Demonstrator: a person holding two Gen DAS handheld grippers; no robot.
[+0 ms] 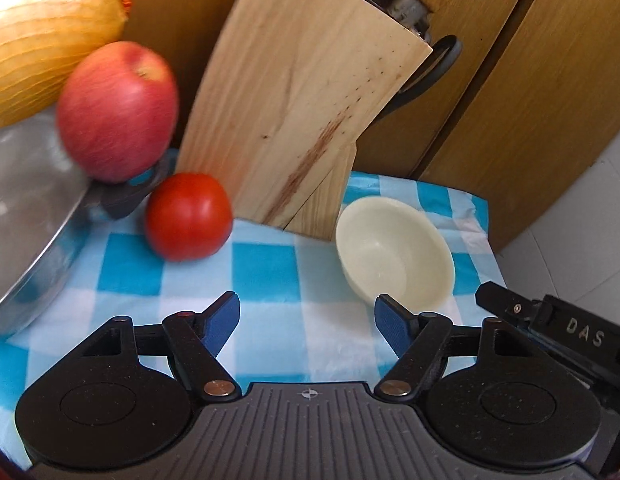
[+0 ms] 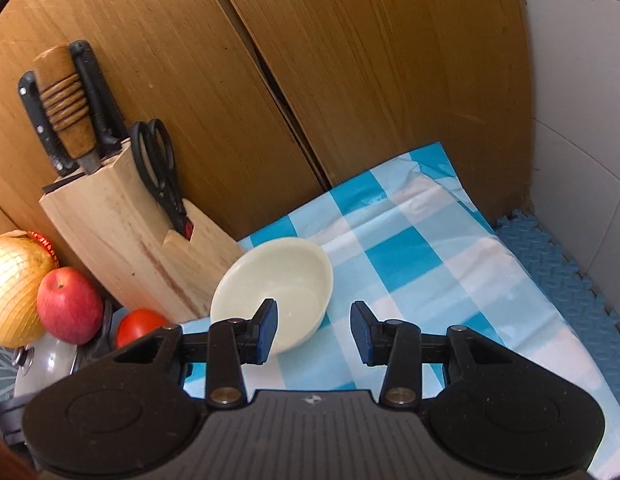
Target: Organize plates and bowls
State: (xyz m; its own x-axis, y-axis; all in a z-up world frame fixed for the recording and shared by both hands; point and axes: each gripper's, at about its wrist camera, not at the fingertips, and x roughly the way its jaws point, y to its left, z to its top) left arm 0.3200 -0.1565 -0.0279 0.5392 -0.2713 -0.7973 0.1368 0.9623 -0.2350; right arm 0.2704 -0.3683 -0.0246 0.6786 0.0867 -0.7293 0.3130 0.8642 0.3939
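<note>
Nearest the right wrist lens is the right gripper [image 2: 313, 326], its jaws spread wide and holding nothing; the left blue pad [image 2: 267, 330] overlaps the near rim of the cream bowl [image 2: 286, 276], so it looks lined up to take that rim, though whether it touches cannot be told. The left gripper [image 1: 307, 322] also stands wide and empty, low over the checked cloth [image 1: 266, 268], with the same bowl just beyond its right finger. At that view's right edge a black part marked DAS [image 1: 566, 330] is probably the other gripper's body.

Outward from the jaws, the bowl sits upright on the cloth, just beside the base of the wooden knife block [image 2: 126, 236], which leans back towards the brown panels [image 2: 350, 60] behind. One pair of black scissors [image 2: 158, 168] and about three handles stand in the block. To the far left, one tomato [image 1: 188, 216] lies on the cloth, and one apple [image 1: 118, 110] and one yellow melon [image 1: 42, 28] are piled on a pot lid [image 1: 26, 208], likely set aside out of the way.

Count: one bowl, no plates visible. A blue foam mat [image 2: 558, 276] edges the cloth on the right.
</note>
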